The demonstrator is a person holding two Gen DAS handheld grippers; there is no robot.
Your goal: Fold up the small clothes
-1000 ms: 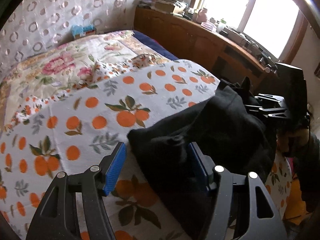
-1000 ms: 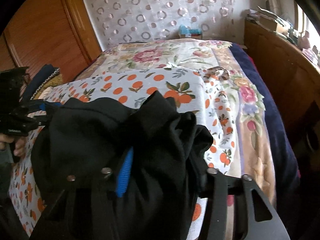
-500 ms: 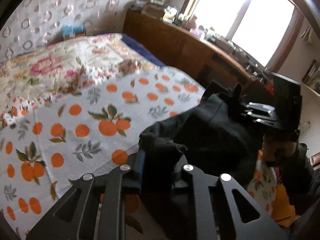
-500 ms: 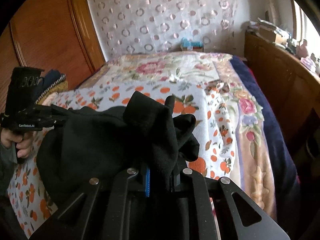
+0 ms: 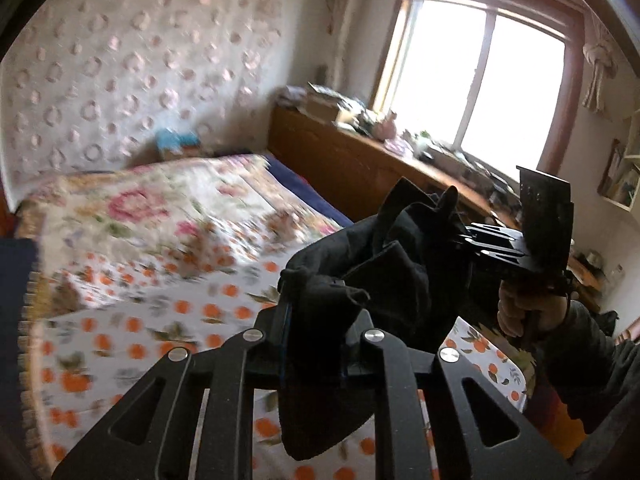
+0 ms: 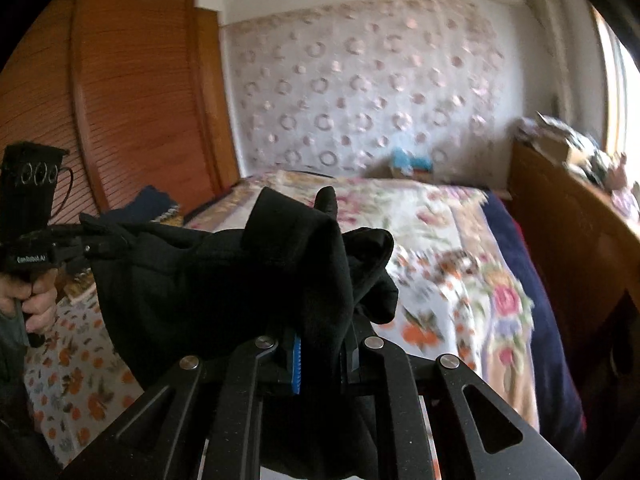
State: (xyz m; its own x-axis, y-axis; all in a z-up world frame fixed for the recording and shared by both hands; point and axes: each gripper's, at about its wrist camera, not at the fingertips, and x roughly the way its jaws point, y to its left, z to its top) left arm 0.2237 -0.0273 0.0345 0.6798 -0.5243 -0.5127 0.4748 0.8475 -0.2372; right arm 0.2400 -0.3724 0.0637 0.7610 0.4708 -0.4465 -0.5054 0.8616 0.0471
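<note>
Left wrist view: left gripper [image 5: 316,344] and right gripper [image 6: 324,344] have clamped the black garment [image 5: 384,276], now lifted off the bedspread [image 5: 132,320], apparently ready for spreading out.

Black garment [image 5: 404,268]: soft, dark knit fabric, bunched and creased. Held off the bed, stretched between two grips at opposite edges, middle sagging, folds sticking up above each pinched edge.

black garment [image 5: 384,280]: matt fleecy cloth. bedspread [image 5: 132,320]: printed woven cloth. wardrobe [image 6: 132,92], upper left: ribbed satin wood.
</note>
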